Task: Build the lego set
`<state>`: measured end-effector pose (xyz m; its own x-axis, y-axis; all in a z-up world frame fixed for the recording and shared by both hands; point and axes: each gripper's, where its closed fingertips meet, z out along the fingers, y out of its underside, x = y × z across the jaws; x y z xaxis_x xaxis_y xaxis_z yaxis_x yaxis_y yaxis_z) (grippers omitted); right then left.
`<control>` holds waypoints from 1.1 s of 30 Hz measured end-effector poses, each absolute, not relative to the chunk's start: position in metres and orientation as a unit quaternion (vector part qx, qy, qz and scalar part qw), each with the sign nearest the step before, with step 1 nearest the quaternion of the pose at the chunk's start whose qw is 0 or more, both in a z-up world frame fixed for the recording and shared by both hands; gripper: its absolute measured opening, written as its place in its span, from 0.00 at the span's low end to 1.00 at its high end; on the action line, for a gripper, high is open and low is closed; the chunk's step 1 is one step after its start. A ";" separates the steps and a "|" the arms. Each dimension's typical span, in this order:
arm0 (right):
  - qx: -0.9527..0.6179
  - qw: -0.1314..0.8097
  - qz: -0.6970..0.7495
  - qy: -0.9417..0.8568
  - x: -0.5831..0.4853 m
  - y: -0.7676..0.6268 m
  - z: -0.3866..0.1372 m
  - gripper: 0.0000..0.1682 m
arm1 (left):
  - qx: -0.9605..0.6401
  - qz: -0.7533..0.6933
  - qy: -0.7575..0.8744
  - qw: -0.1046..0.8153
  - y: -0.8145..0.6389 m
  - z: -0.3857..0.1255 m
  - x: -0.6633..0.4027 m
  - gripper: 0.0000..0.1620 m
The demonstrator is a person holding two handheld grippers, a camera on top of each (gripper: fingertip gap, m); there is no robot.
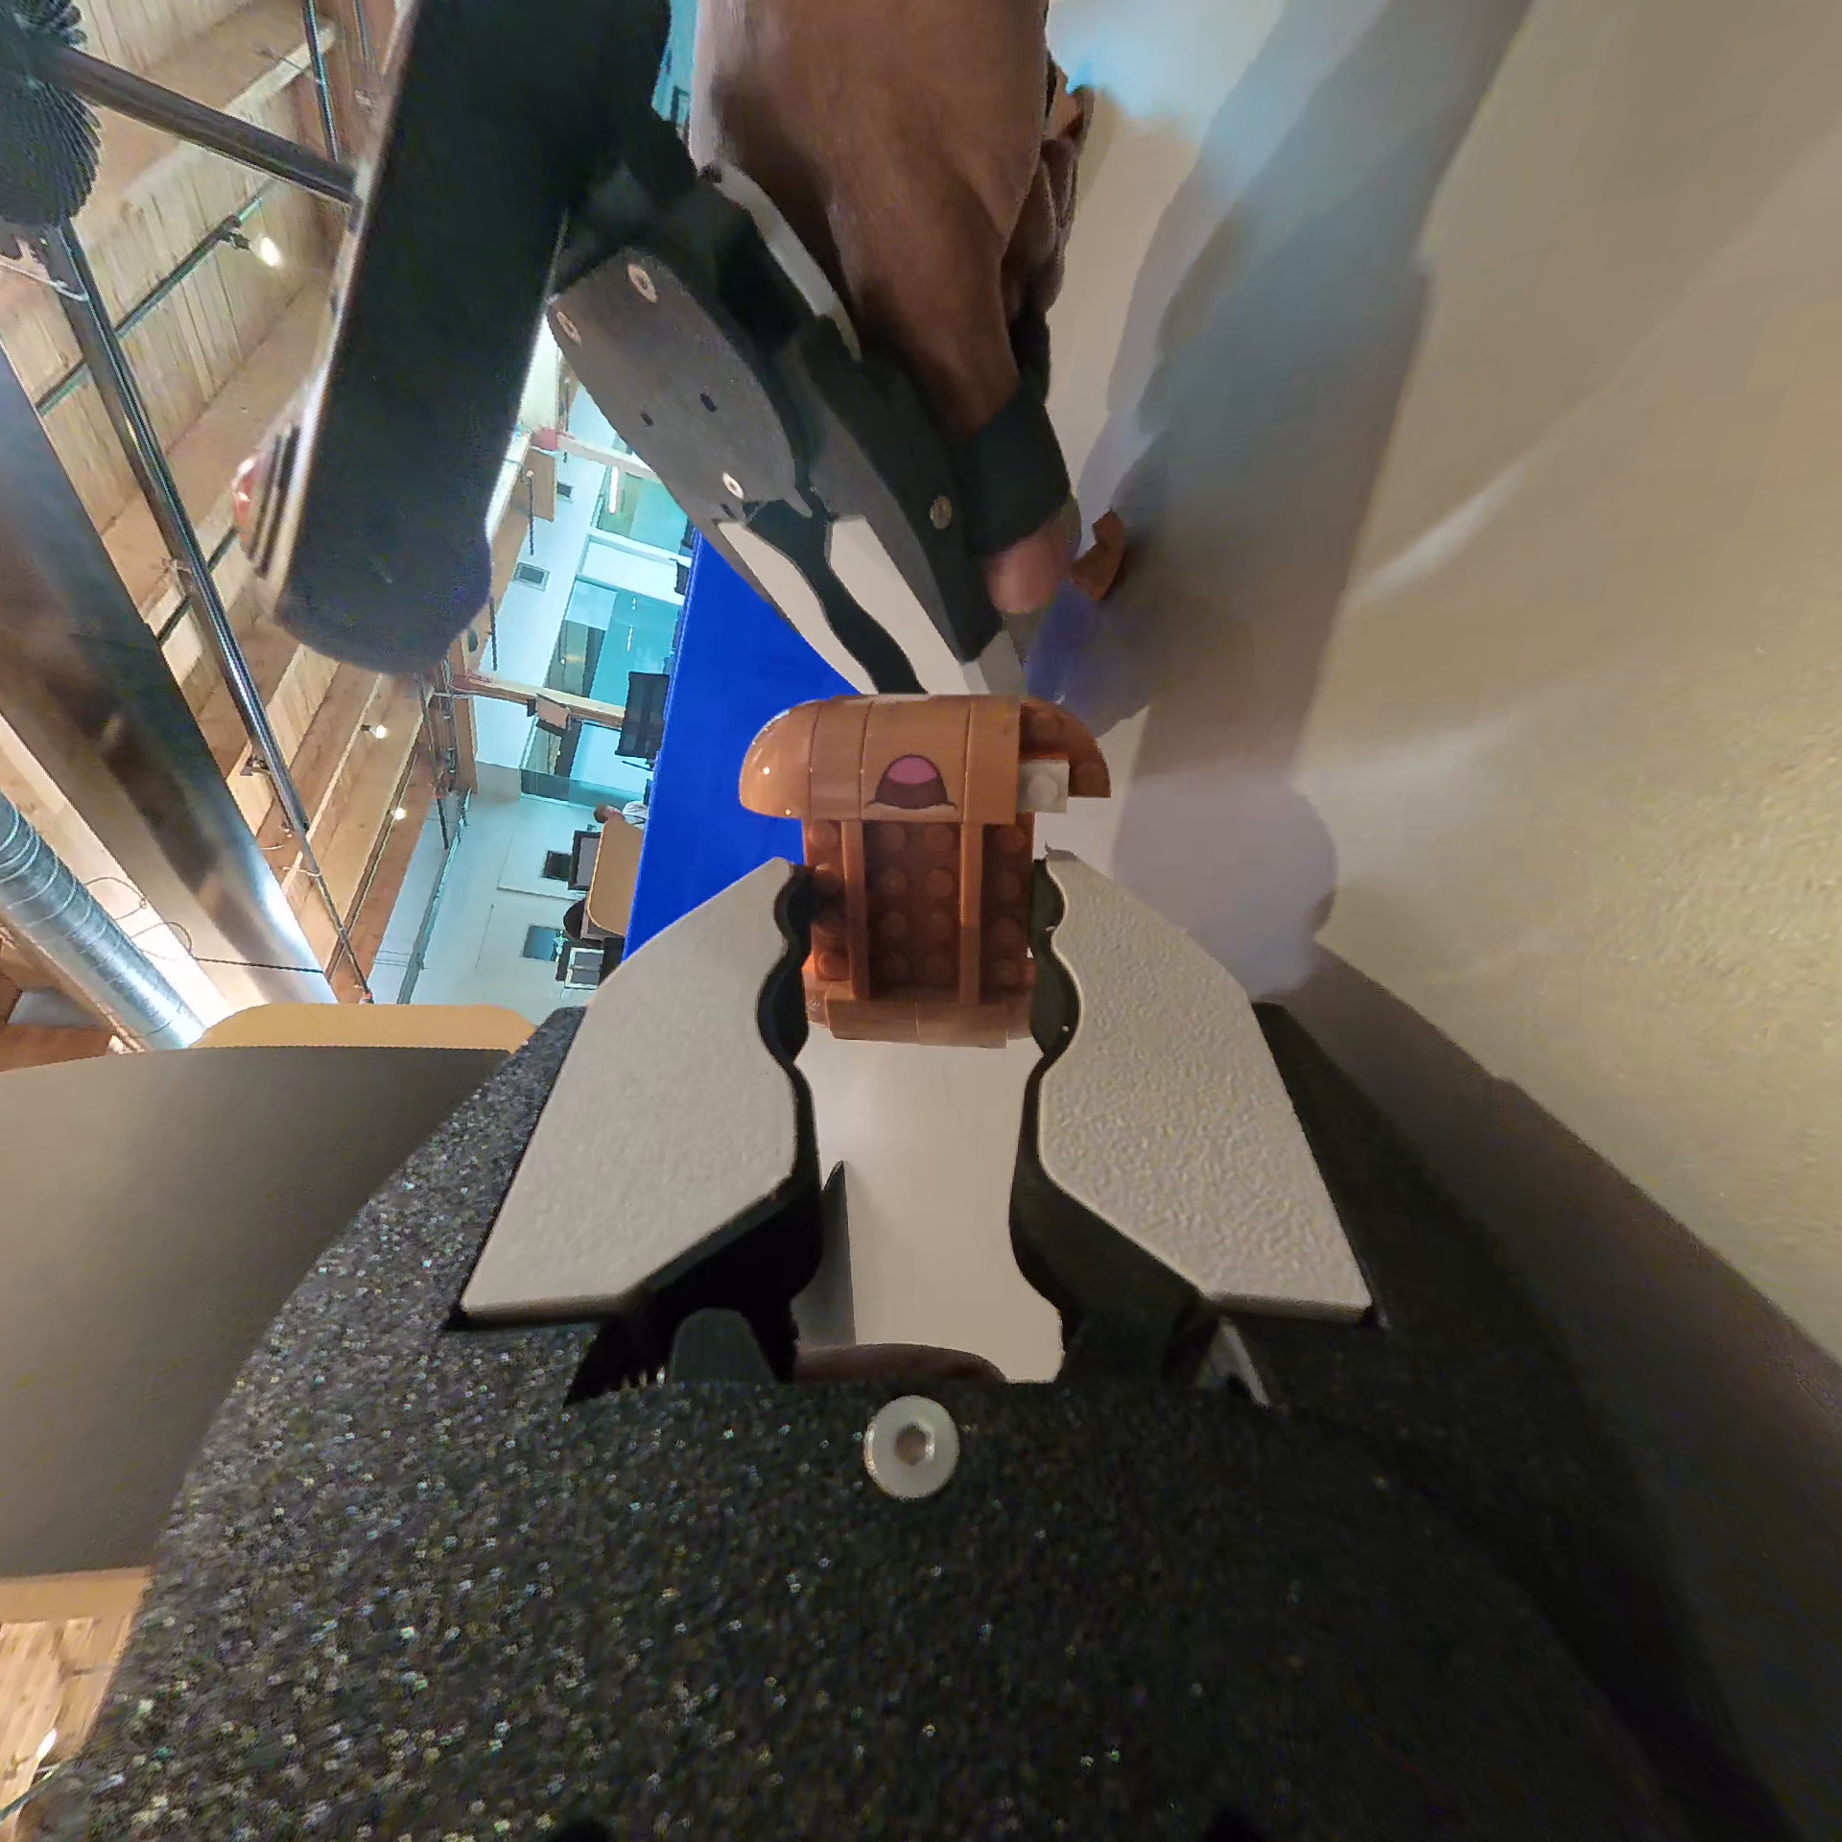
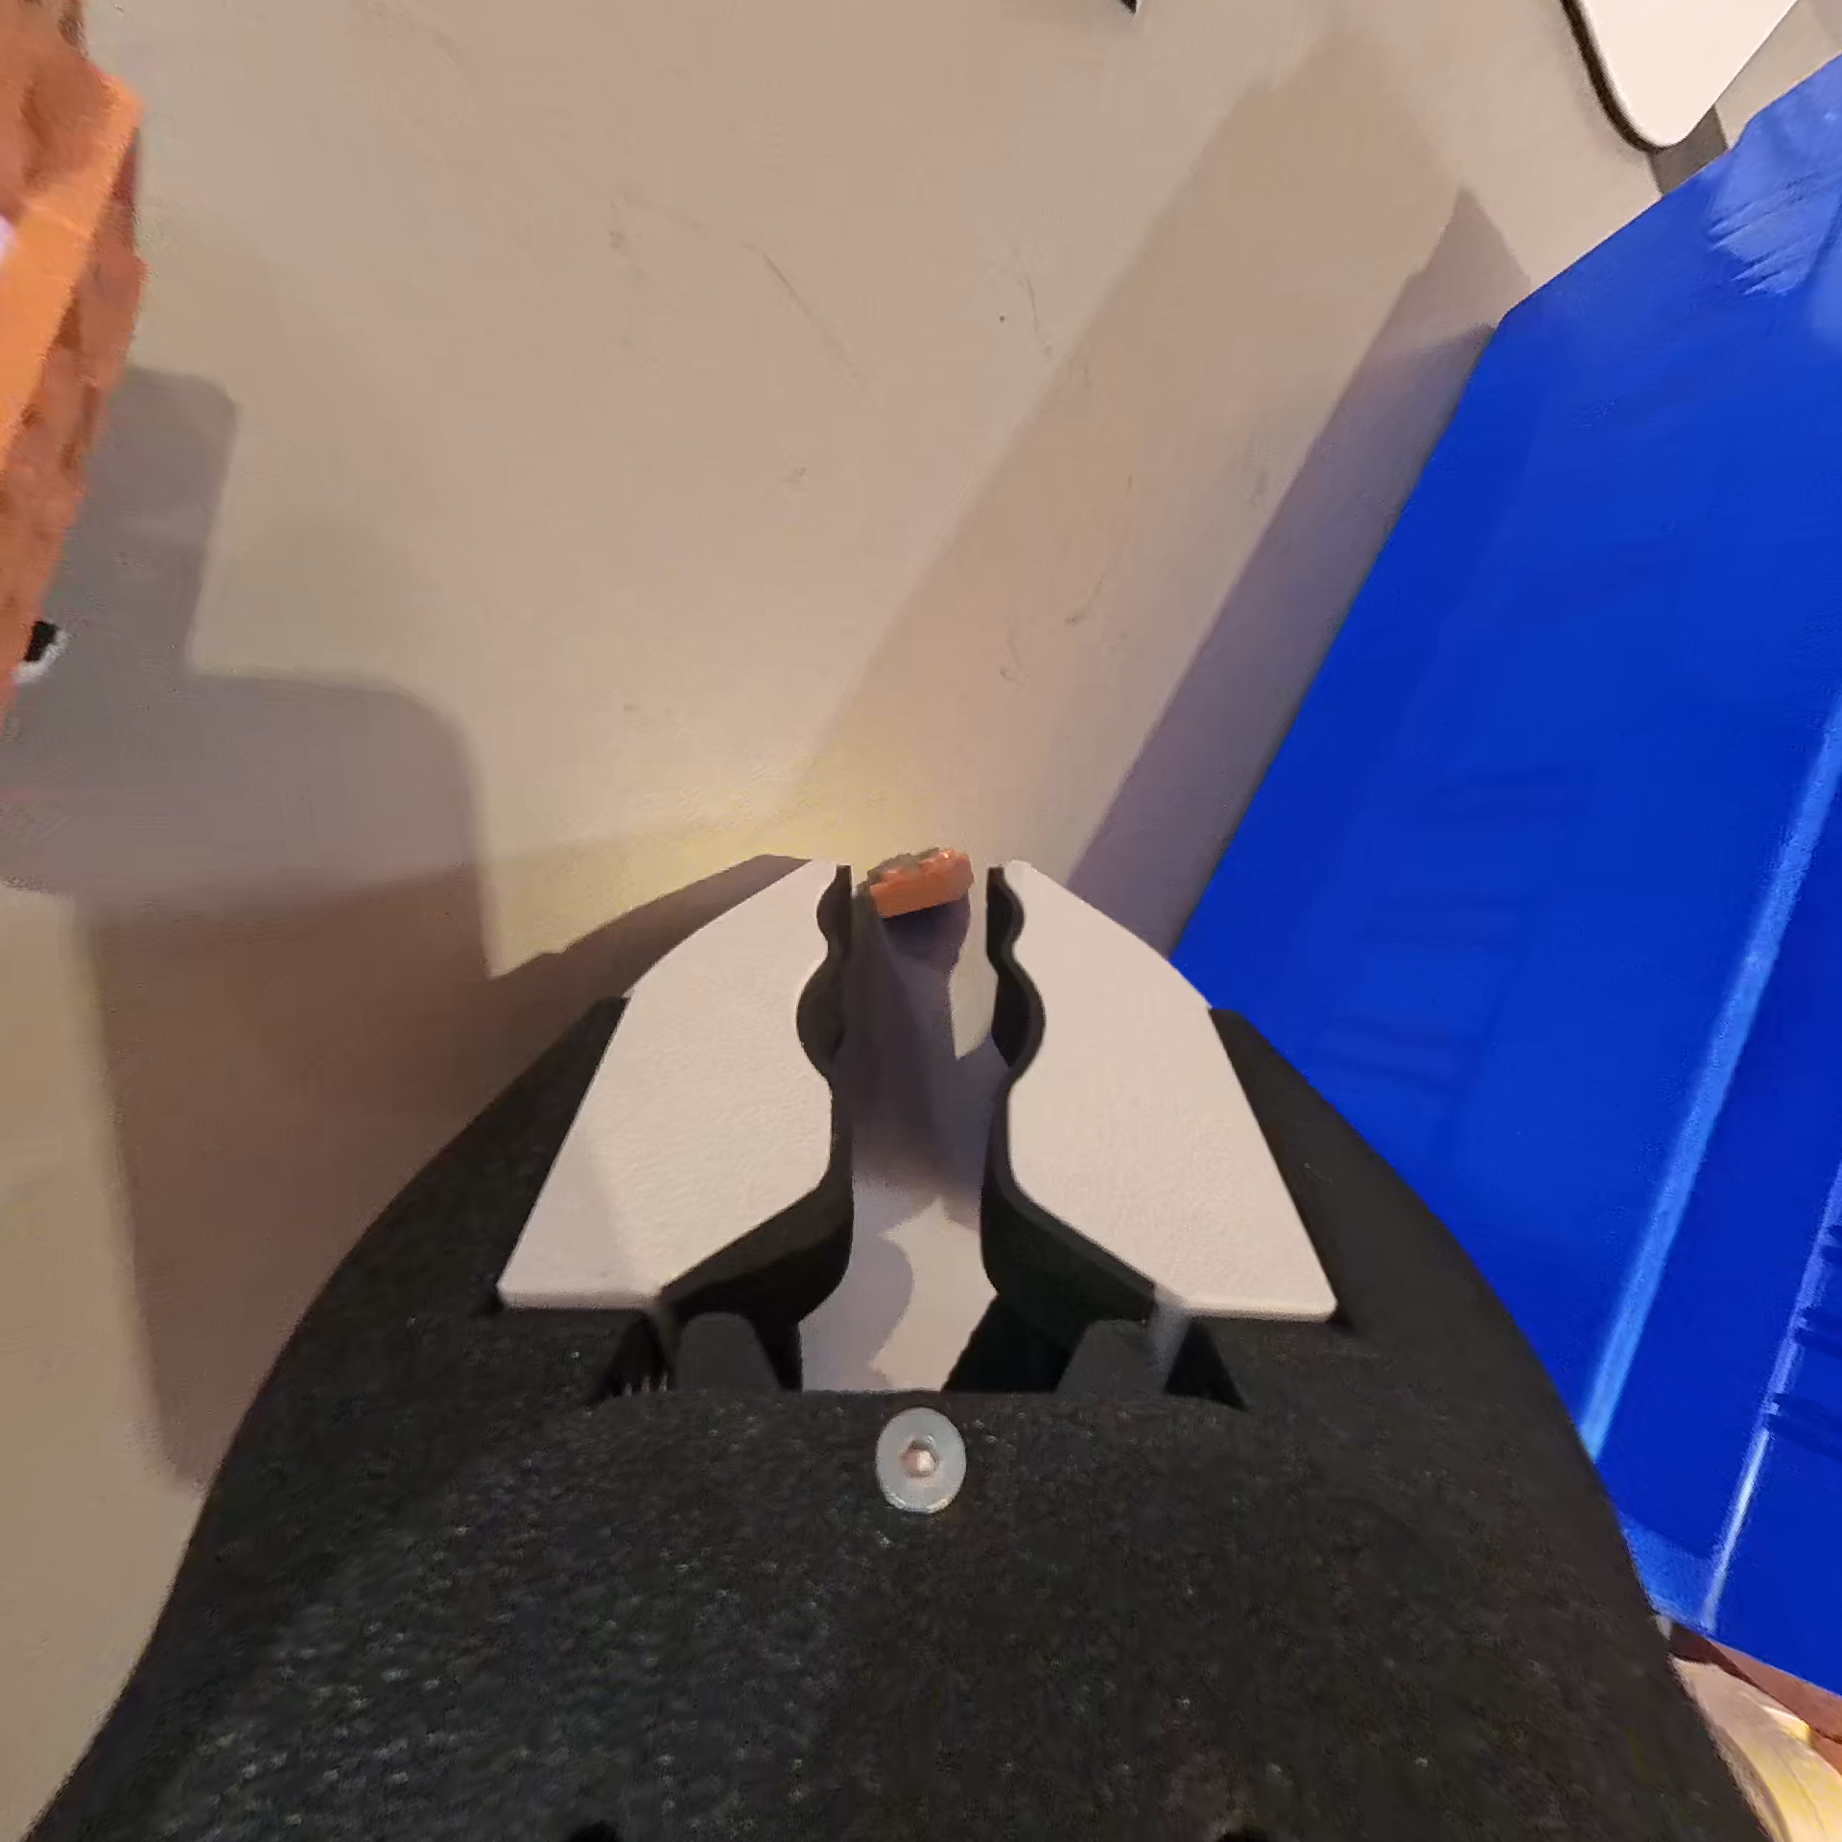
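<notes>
Brown studded lego build [image 1: 912,877] with a rounded tan top and a printed pink-and-maroon mouth tile sits pinched between the two grey fingers of the left gripper [image 1: 917,902], seen clearly only in the left wrist view; its studded face looks toward the camera and a small grey piece juts from its right side. That same view shows the right gripper [image 1: 937,688] farther off, pointing down toward the top of the build, with a person's hand [image 1: 897,249] wrapped round its black handle, and one small orange-brown piece [image 1: 1099,558] lying on the pale surface [image 1: 1595,598] beside the fingertip. In the right wrist view, the right gripper [image 2: 915,877] has its fingers spread a little apart, with one small flat orange lego piece [image 2: 922,882] lying between the tips; whether they touch it cannot be told. Only a blurred orange edge of the build [image 2: 60,349] shows at the left border there. One big blue plastic bin [image 2: 1495,897] fills the right side, standing on the pale surface [image 2: 598,399].
</notes>
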<state>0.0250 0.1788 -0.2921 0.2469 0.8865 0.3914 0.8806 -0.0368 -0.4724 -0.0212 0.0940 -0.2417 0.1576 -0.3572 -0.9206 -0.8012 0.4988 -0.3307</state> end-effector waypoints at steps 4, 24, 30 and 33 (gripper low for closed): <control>-0.723 0.323 0.013 -0.610 0.024 0.181 -0.294 0.11 | -0.467 0.182 0.622 0.601 0.094 -0.242 -0.021 0.26; -0.447 0.527 0.464 -0.555 0.012 0.085 -0.155 0.10 | -0.472 0.041 0.557 0.682 0.078 -0.213 -0.013 0.26; -0.418 0.485 0.498 -0.585 0.008 0.056 -0.156 0.10 | -0.445 0.015 0.545 0.710 0.067 -0.198 -0.007 0.26; -0.417 0.447 0.515 -0.600 0.006 0.045 -0.158 0.10 | -0.436 0.011 0.552 0.711 0.062 -0.198 -0.004 0.26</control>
